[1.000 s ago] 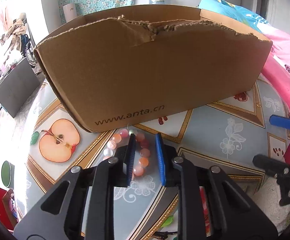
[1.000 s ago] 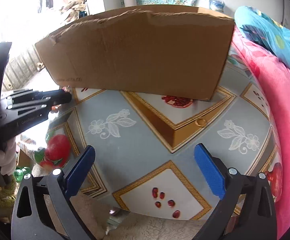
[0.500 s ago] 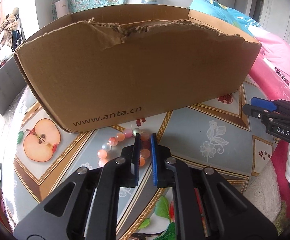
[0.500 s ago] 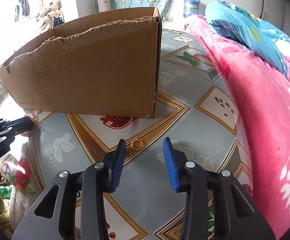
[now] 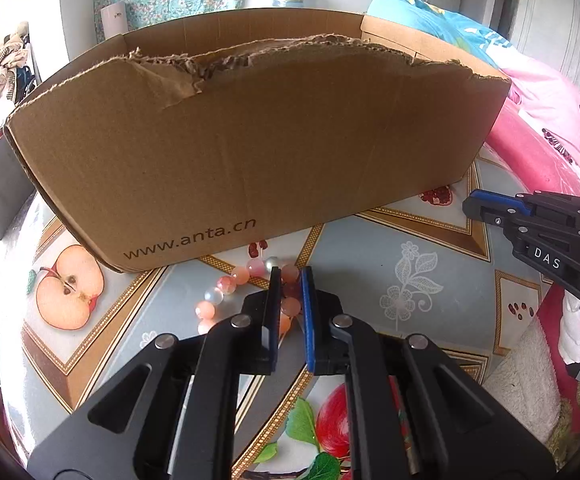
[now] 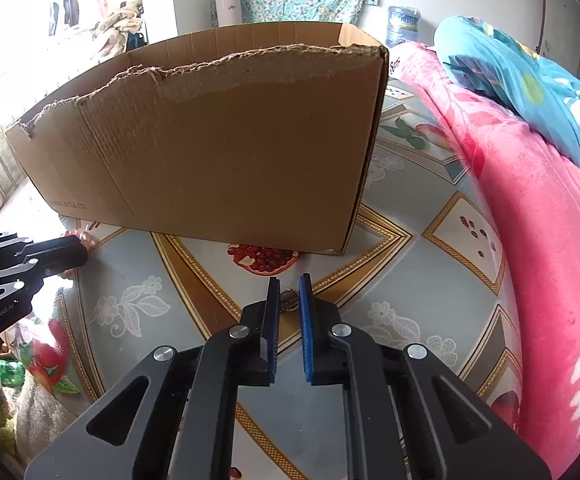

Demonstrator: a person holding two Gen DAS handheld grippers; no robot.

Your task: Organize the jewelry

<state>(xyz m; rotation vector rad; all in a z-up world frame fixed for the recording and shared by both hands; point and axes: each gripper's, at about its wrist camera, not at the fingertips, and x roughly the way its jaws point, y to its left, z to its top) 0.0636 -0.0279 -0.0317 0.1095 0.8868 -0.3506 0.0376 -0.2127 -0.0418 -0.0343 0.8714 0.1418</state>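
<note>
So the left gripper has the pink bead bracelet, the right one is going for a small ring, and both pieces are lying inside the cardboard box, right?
Not quite. The bead bracelet in the left gripper and the ring between the right gripper's closing jaws lie on the table in front of the cardboard box, as both wrist views show.

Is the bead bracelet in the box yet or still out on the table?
Out: the bracelet lies on the table before the box.
</note>
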